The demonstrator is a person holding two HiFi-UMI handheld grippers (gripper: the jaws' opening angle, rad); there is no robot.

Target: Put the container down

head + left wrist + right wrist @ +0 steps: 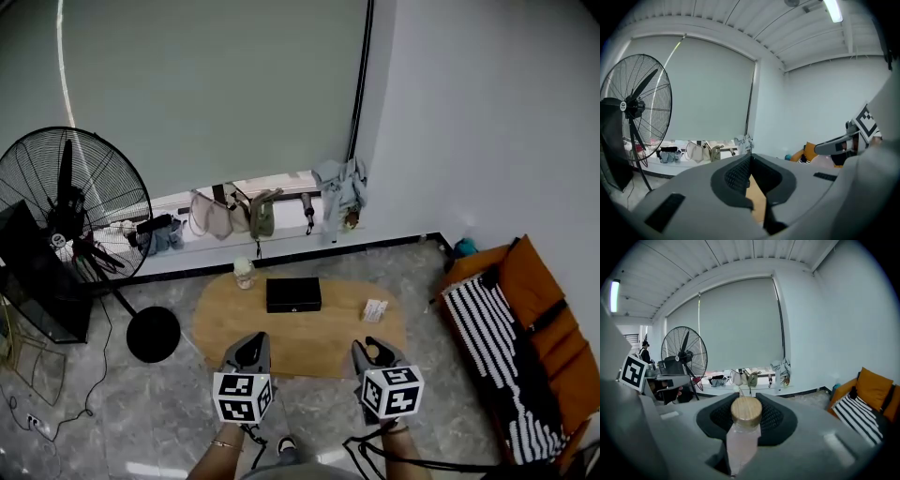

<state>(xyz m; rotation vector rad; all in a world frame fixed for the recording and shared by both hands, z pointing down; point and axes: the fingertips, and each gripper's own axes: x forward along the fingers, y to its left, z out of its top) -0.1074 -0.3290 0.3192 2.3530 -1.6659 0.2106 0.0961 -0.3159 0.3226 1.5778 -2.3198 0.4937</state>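
Note:
The container (744, 432) is a clear bottle with a round wooden lid (746, 410). It stands between the dark pads of my right gripper (746, 401), which is shut on it. In the head view the right gripper (372, 349) hovers over the near edge of the low oval wooden table (234, 323), and the container is hidden behind it. My left gripper (250, 345) is level beside it to the left. In the left gripper view its jaws (751, 157) meet at the tips with nothing between them.
On the table lie a black box (293, 294), a small pale jar (245, 273) and a little carton (375, 310). A big standing fan (70, 206) is at the left, an orange sofa with a striped throw (511, 347) at the right, and bags (230, 216) on the window ledge.

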